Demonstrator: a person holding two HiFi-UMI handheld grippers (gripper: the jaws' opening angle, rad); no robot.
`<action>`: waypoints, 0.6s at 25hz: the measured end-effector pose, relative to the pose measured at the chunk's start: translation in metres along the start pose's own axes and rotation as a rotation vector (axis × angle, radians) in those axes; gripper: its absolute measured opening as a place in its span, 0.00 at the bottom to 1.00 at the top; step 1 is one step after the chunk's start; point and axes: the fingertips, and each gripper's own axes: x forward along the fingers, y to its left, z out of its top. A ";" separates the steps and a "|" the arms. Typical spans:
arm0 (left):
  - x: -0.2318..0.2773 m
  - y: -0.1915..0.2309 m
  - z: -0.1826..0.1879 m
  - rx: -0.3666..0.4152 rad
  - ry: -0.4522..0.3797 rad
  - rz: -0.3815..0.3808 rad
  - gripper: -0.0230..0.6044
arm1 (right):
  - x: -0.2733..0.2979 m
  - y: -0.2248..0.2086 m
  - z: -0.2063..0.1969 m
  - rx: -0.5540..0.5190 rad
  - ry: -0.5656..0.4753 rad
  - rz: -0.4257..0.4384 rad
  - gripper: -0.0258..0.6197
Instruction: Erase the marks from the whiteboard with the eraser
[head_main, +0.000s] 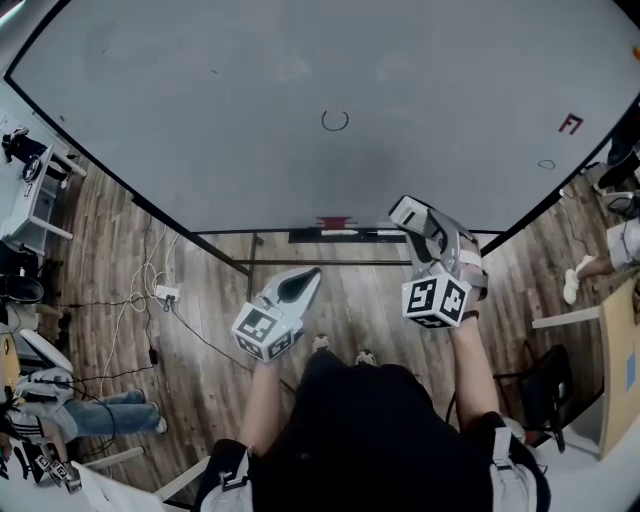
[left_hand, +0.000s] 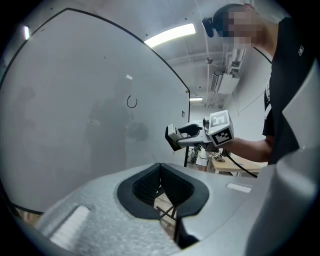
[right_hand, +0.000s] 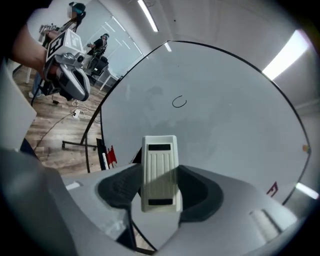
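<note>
Right gripper (head_main: 428, 232) has its jaws clamped on the white ribbed eraser (right_hand: 160, 172). It's held up in front of the near bottom edge of the whiteboard (head_main: 250, 90), right of centre. Can't tell if the eraser's actually touching the surface. Left gripper (head_main: 310, 276) is lower and to the left, over the wood floor (head_main: 200, 330). Its pads are pinched together at the tips with nothing in them.

The board is huge, with a thin black frame all round. The bottom rail (head_main: 400, 233) sits just beyond the grippers, and there's something red (head_main: 335, 222) on it near the middle. The black stand legs (head_main: 250, 262) run along the floor under it.

There's open floor between the person and the stand. A white power strip (head_main: 166, 294) and cables (head_main: 140, 300) lie off to the left, and another person's legs (head_main: 100, 415) are in the near-left corner. A black chair (head_main: 545, 385) and a desk edge (head_main: 620, 370) crowd the right.

Marks on the board:
- a small black circle (head_main: 335, 120) around the middle
- a red mark (head_main: 570, 124) far right that reads like an "F"
- a little oval (head_main: 546, 164) just below it
</note>
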 end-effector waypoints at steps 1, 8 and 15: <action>0.004 0.004 0.003 0.003 -0.003 -0.002 0.05 | 0.002 -0.011 0.007 -0.027 -0.001 -0.026 0.40; 0.026 0.043 0.022 0.037 -0.016 -0.044 0.05 | 0.028 -0.054 0.057 -0.170 0.043 -0.122 0.40; 0.050 0.076 0.042 0.074 -0.023 -0.117 0.05 | 0.059 -0.075 0.088 -0.169 0.091 -0.148 0.40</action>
